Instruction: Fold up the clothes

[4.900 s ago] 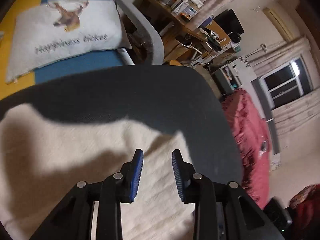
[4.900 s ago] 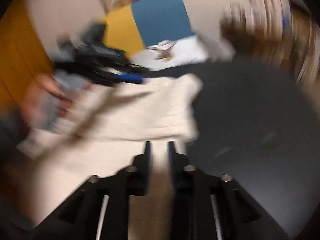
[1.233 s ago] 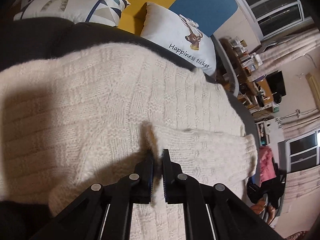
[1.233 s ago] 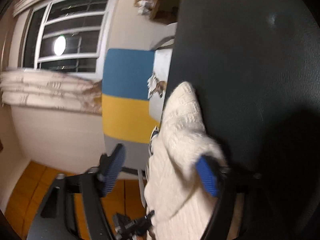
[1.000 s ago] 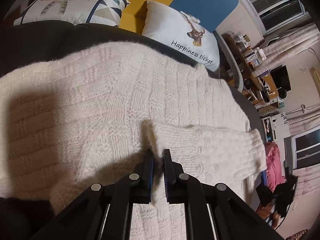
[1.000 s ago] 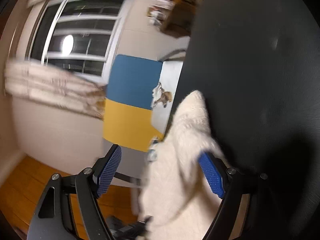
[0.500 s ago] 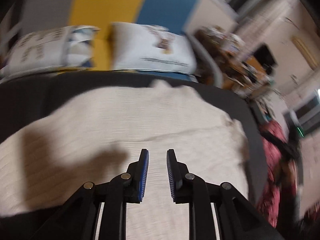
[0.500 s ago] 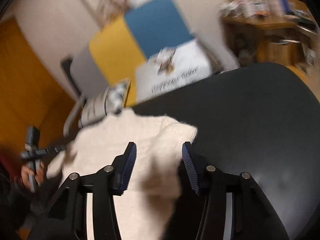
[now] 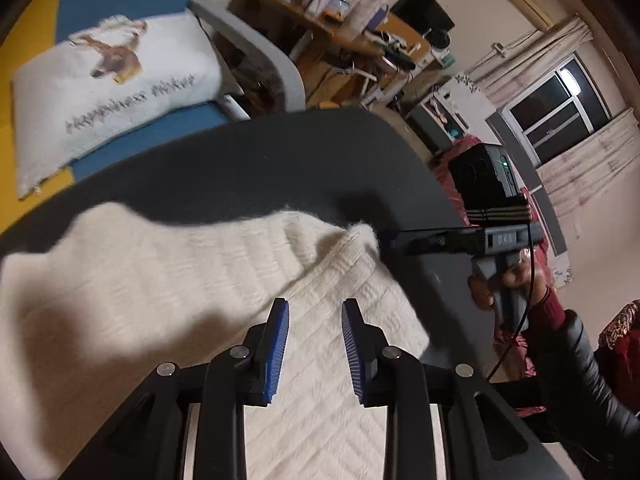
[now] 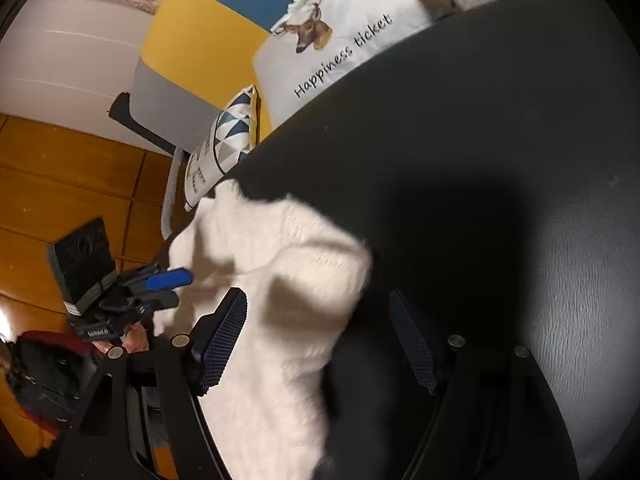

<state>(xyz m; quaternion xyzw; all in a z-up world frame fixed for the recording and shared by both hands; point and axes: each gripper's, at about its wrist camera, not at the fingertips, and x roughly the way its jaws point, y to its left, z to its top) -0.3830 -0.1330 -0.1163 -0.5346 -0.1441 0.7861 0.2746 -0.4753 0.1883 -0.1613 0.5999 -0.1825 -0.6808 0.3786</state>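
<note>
A cream knit sweater (image 9: 168, 300) lies spread on the round black table (image 9: 280, 160). In the left wrist view my left gripper (image 9: 315, 304) hovers over the sweater's right part, jaws opening, with nothing between the blue pads. My right gripper (image 9: 396, 236), held by a hand (image 9: 504, 280), points at the sweater's far right corner. In the right wrist view the right gripper (image 10: 316, 294) has its jaws opening wide. The sweater's (image 10: 288, 280) folded edge lies below and between them, and the pads do not press it. The left gripper (image 10: 180, 288) shows at the sweater's left edge.
A white "Happiness ticket" pillow (image 9: 112, 84) and a triangle-patterned pillow (image 10: 224, 140) rest on the yellow and blue sofa beyond the table. A cluttered wooden desk (image 9: 340, 28) stands behind. Red bedding (image 9: 456, 160) lies right of the table. Bare black tabletop (image 10: 500, 160) stretches right of the sweater.
The left gripper let go of the folded sleeve, opened and swung toward the sweater's right side. The right gripper released the sweater's edge, rolled upright and now faces across the table.
</note>
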